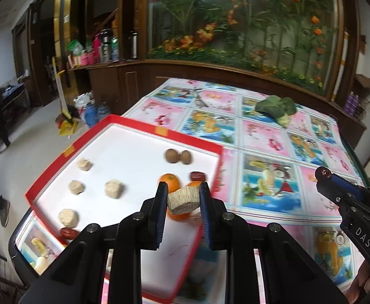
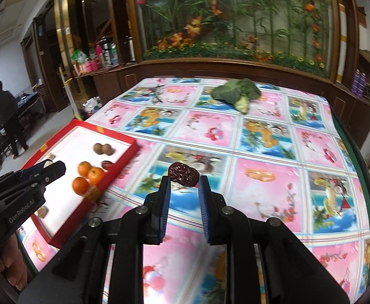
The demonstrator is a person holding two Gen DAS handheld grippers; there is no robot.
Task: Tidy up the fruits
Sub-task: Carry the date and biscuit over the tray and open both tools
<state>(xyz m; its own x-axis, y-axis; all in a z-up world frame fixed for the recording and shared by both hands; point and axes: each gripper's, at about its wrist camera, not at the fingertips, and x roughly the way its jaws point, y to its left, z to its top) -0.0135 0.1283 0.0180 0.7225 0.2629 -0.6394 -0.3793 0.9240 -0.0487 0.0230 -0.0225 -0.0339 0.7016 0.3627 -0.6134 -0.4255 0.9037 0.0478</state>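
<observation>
Item: beige chunk [image 1: 183, 201], fruit lot. Handling, as judged: light, dry and crumbly-looking; a firm squeeze could be breaking it. Best hold is across its flat cut faces. The left gripper [image 1: 183, 197] is doing this, its fingers [image 1: 161, 200] clamping the chunk on both sides and holding it above the near right corner of the tray [image 1: 124, 124].

Item: date [image 2: 183, 174]. Handling, as judged: small, light, soft under a wrinkled glossy skin, apt to be slipping or rolling; best taken across its short width. It is sitting at the tips of the right gripper [image 2: 184, 186], over the bench [image 2: 261, 136] and right of the tray. The fingers are standing apart, and whether they are pinching the date or only framing it cannot be told.

Appearance: the chunk is pale tan and fibrous, with a darker speckled lower edge. The date is dark red-brown and creased.

Tray stock: red rim, white floor, holding four more beige chunks [image 1: 113, 188], two brown round fruits [image 1: 178, 156], oranges [image 1: 169, 181] and two dates [image 1: 198, 176]. The right view is showing three oranges grouped by the tray's right rim.

Also on the bench: a leafy green vegetable [image 1: 276, 107], well apart at the far side.
</observation>
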